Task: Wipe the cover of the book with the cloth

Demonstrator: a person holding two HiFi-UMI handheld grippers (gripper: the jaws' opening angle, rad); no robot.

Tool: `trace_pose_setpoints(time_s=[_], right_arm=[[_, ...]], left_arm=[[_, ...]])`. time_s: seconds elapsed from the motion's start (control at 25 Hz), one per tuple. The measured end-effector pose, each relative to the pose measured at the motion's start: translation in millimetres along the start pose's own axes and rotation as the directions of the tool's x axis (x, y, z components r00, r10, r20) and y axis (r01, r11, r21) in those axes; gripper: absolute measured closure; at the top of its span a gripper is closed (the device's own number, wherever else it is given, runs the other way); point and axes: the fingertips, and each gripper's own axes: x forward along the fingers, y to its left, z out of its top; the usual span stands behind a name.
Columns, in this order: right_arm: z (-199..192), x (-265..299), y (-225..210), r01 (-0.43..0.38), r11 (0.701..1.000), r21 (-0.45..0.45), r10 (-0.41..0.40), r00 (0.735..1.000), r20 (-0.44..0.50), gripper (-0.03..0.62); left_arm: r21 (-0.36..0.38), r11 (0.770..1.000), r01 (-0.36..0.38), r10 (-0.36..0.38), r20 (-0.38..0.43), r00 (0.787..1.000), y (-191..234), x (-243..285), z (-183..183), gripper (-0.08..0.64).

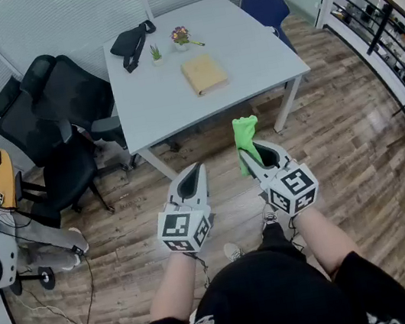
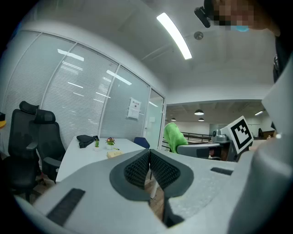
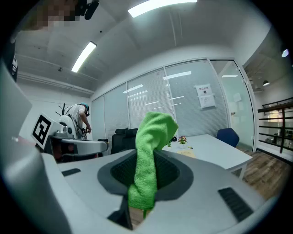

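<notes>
A black bag (image 1: 131, 41), a small green plant (image 1: 156, 52) and a flower pot (image 1: 181, 36) sit on the white desk (image 1: 243, 41). Black office chairs (image 1: 54, 113) stand at its left and a blue chair (image 1: 264, 5) at its far corner.

A white rectangular table (image 1: 255, 43) stands on a wood-plank floor (image 1: 353, 138). Two black office chairs (image 1: 56, 121) stand at its left, and a blue chair (image 1: 266, 5) at its far corner. Glass partitions with blinds (image 1: 46, 22) stand behind. The linear ceiling lights (image 2: 174, 35) are lit.

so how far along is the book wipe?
Done: the cloth is clamped in the right tool. In hand: getting to the table; both tools hang over the floor short of it, and the left tool is shut and empty. Left: the book lies untouched on the table, so all the wiping remains.
</notes>
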Motion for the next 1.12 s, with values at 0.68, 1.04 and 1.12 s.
trace_pose_setpoints(time_s=[0.68, 1.04, 1.12], right_arm=[[12, 5, -2, -0.003, 1.0, 0.001, 0.003, 0.999, 0.034, 0.494], [14, 33, -38, -0.022, 1.0, 0.019, 0.021, 0.999, 0.034, 0.494], [16, 44, -51, -0.034, 0.999, 0.024, 0.033, 0.999, 0.03, 0.494]], left_arm=[[-0.006, 1.0, -0.002, 0.002, 0.017, 1.0, 8, 4, 5, 0.554], [-0.006, 0.999, -0.031, 0.031, 0.001, 1.0, 23, 41, 5, 0.554], [-0.006, 0.999, -0.042, 0.042, -0.005, 0.999, 27, 54, 5, 0.554]])
